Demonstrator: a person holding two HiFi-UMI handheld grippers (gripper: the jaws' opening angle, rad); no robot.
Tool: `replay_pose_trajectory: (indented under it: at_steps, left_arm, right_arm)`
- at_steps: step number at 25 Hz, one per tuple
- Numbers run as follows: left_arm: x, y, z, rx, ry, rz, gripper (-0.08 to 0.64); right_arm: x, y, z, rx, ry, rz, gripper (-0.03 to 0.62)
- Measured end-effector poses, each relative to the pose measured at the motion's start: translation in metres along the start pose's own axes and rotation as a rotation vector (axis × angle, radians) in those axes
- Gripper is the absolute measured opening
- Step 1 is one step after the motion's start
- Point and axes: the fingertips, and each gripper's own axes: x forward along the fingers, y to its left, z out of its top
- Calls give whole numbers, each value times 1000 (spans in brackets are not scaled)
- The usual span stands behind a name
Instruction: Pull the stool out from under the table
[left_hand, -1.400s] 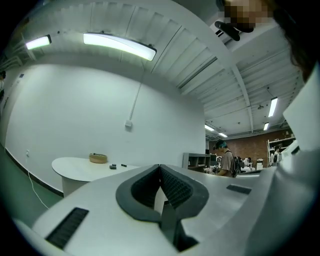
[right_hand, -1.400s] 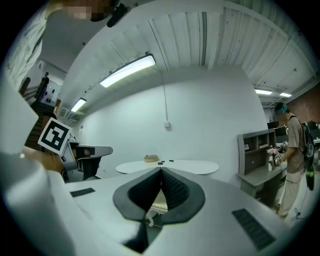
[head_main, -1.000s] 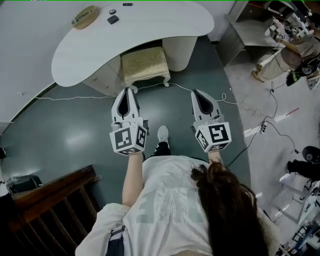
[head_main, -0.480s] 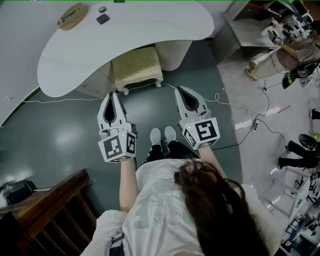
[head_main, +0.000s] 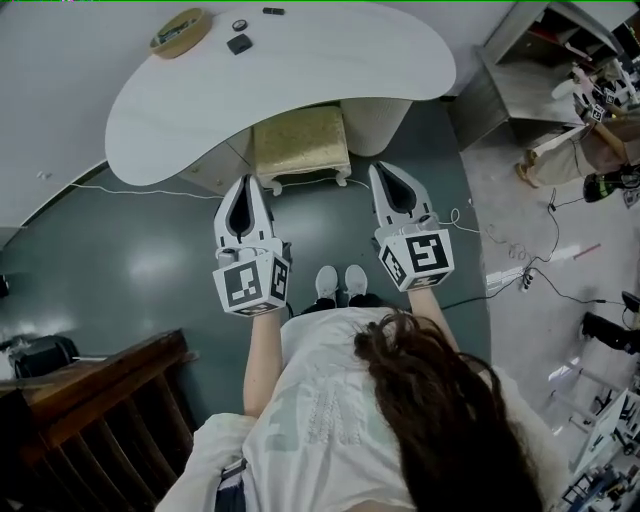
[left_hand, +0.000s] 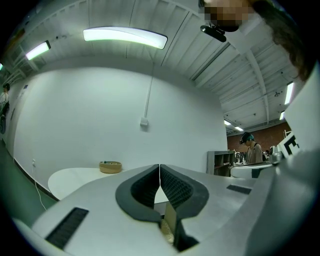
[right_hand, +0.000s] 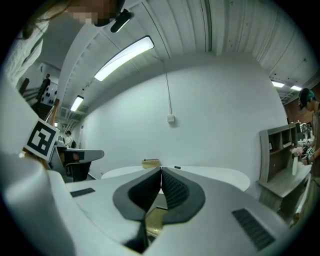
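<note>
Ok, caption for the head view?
Shut, empty left gripper and right gripper face the stool partly under the table.

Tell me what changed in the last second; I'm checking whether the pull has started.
The person stepped closer, bringing the left gripper and right gripper nearer the gold cushioned stool. Nothing grasped: both stay shut and empty, stool still under the white curved table.

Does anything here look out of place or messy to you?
Mostly tidy. One thing stands out: a loose white cable trails across the dark floor right by the feet of the stool, which is tucked partly under the table. It might snag a leg.
</note>
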Motion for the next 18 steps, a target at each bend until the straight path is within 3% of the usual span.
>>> replay_pose_trajectory:
  at_steps: [9,13,14,15,16,18]
  left_arm:
    - [5,15,4,17,-10,28,28]
    - [6,15,2,41,-5,16,40]
    - [7,14,1,38,-4,11,97]
    - [8,15,0,29,-3,7,205]
    - [9,15,-1,20,-3,6,267]
    - [7,16,-1,5,-8,13,307]
  right_arm:
    - [1,-5,6,-10,-29,-55,31]
    - [3,-5,3,-1,-7,-24,39]
    - [5,-3,0,5,2,-8,104]
    - [6,-2,-2,10,10,3,228]
    - [7,-2,-4,11,16,7,291]
    - [6,-2,-6,7,19,6,325]
